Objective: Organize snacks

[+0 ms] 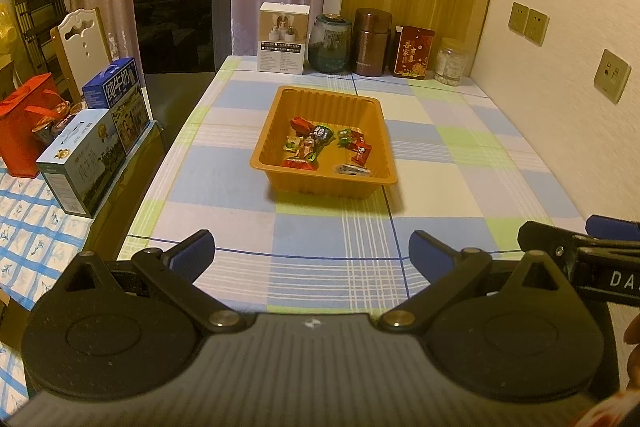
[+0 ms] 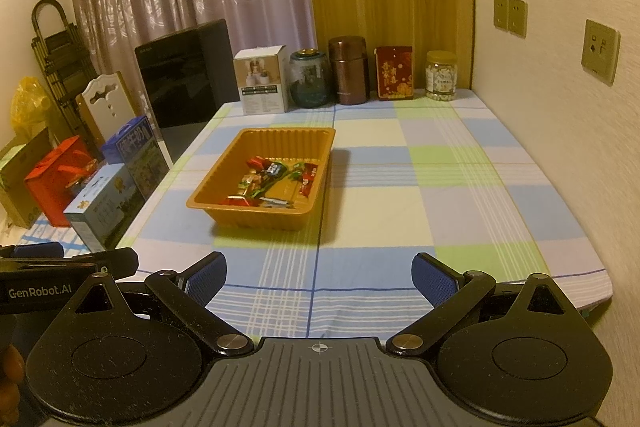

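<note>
An orange plastic tray (image 1: 280, 131) sits in the middle of the checked tablecloth, and it also shows in the right wrist view (image 2: 224, 167). Several wrapped snacks (image 1: 320, 143) lie inside it, red, green and dark wrappers (image 2: 276, 175). My left gripper (image 1: 312, 259) is open and empty, held above the near table edge, well short of the tray. My right gripper (image 2: 320, 279) is open and empty, also near the front edge, to the right of the tray. The right gripper's tip shows at the right edge of the left wrist view (image 1: 580, 247).
Along the far edge stand a white box (image 1: 282, 39), a glass jar (image 1: 330, 43), a brown canister (image 1: 372, 43), a red tin (image 1: 414, 53) and a clear jar (image 1: 452, 61). A black appliance (image 1: 182, 23) and milk cartons (image 1: 84, 159) are at the left. A wall runs along the right.
</note>
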{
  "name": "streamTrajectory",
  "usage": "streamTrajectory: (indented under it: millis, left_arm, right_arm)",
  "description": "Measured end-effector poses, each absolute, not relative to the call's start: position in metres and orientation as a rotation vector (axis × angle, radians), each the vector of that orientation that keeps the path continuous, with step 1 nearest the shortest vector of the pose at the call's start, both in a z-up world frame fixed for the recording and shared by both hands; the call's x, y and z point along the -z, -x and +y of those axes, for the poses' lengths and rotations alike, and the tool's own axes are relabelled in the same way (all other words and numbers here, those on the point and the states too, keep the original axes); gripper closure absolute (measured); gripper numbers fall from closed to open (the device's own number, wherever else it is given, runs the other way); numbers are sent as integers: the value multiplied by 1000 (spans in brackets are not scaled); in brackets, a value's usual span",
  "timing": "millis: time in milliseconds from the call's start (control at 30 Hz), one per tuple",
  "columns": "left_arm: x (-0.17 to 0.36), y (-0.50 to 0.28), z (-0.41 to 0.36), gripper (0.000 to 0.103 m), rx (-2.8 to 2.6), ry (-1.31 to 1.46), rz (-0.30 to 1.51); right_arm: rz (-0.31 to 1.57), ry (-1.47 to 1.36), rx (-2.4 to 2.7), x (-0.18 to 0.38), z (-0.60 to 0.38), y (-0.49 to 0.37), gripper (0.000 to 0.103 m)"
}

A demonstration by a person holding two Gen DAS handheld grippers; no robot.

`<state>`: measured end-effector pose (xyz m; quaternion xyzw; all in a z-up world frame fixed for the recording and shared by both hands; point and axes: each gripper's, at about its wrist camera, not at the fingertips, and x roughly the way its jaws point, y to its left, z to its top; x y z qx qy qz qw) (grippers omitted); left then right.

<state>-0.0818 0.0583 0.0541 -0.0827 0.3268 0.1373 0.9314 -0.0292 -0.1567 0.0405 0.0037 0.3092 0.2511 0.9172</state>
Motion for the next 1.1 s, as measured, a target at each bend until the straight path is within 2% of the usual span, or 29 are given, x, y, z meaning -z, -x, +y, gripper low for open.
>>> streamTrajectory:
  millis: [1100]
  left_arm:
    - [-50,81,55,0,-282,169,670]
  right_arm:
    - [641,-18,-505,-35,-156,27,5]
